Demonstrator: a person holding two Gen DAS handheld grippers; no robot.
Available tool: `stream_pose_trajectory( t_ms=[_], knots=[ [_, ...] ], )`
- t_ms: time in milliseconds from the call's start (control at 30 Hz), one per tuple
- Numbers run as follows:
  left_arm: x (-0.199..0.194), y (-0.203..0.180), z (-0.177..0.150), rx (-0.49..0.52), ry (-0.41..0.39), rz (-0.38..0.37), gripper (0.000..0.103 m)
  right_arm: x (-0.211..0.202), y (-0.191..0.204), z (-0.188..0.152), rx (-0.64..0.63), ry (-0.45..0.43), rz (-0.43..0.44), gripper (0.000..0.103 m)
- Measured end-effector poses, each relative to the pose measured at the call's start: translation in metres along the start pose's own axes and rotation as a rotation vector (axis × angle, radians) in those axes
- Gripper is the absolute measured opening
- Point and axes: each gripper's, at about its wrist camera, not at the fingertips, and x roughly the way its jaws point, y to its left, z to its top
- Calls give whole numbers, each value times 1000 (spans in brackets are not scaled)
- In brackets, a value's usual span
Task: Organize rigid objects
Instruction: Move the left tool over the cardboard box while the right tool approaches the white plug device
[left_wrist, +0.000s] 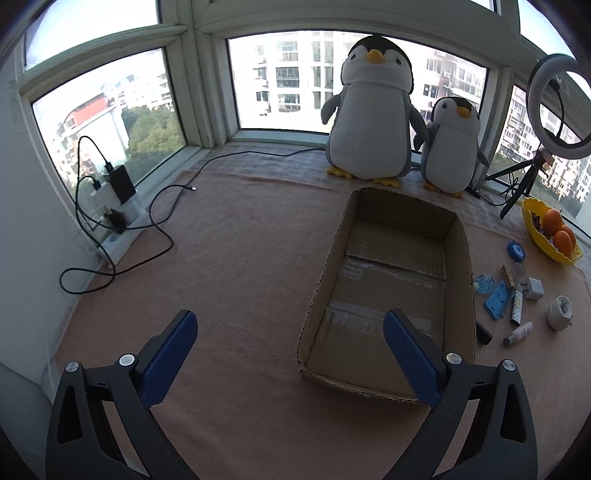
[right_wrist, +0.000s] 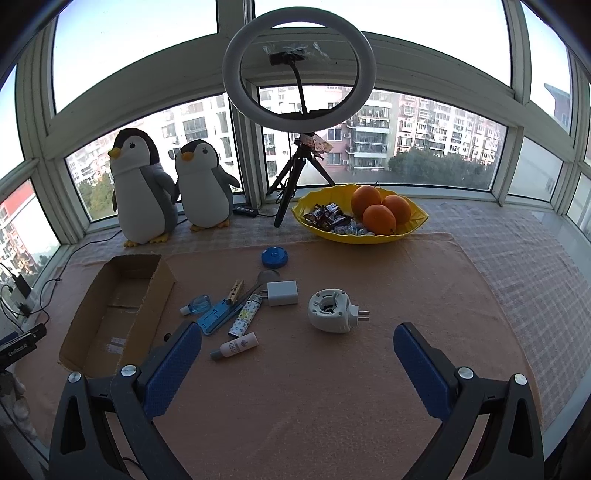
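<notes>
An empty cardboard box (left_wrist: 458, 236) (right_wrist: 157, 282) lies on the peach cloth. Right of it lie small items: a white round plug-in device (right_wrist: 328, 310) (left_wrist: 559, 312), a white charger block (right_wrist: 282, 292) (left_wrist: 533, 288), a patterned lighter (right_wrist: 245, 315) (left_wrist: 516, 308), a small pink bottle (right_wrist: 236, 346) (left_wrist: 519, 333), a blue stand (right_wrist: 214, 315) (left_wrist: 496, 299), a wooden clothespin (right_wrist: 235, 291), a spoon (right_wrist: 266, 276), a small blue-liquid bottle (right_wrist: 196, 305) (left_wrist: 484, 283) and a blue round lid (right_wrist: 274, 256) (left_wrist: 516, 251). My left gripper (left_wrist: 290, 325) hangs open by the box's near left side. My right gripper (right_wrist: 297, 341) hangs open, just short of the items.
Two plush penguins (left_wrist: 373, 110) (right_wrist: 140, 184) stand by the window. A ring light on a tripod (right_wrist: 299, 74) and a yellow bowl (right_wrist: 417, 221) of oranges and candy sit behind the items. A power strip with chargers and cables (left_wrist: 114, 206) lies at the left wall.
</notes>
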Motion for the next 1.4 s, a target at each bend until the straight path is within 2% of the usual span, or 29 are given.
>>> stream_pose_trajectory(
  t_ms=[100, 200, 267, 333, 467, 667, 833, 1067, 1233, 1367, 1400],
  knots=[
    [21, 3, -5, -7, 57, 6, 92, 3, -9, -2, 16, 2, -1, 103],
    [40, 5, -10, -16, 105, 8, 92, 5, -22, -3, 27, -6, -22, 103],
    [49, 4, -13, -13, 124, 18, 90, 6, -32, -4, 38, -6, -30, 103],
    [57, 5, -15, -15, 142, 21, 83, 10, -43, -5, 57, 2, -37, 103],
    [72, 7, -19, -27, 172, 20, 80, 21, -67, -8, 108, 31, -63, 103],
    [85, 6, -22, -28, 202, 12, 69, 44, -89, -9, 143, 80, -67, 103],
    [92, 1, -24, -13, 216, 10, 59, 66, -93, 2, 129, 114, -34, 103],
    [99, -5, -23, 1, 228, 10, 51, 97, -90, 19, 77, 165, 22, 99],
    [106, -10, -22, 16, 244, 10, 43, 128, -89, 29, 44, 249, 74, 87],
    [108, -12, -20, 37, 238, 15, 42, 152, -89, 38, -3, 314, 92, 79],
    [108, -13, -19, 37, 240, 16, 42, 158, -88, 41, -27, 332, 99, 74]
  ],
)
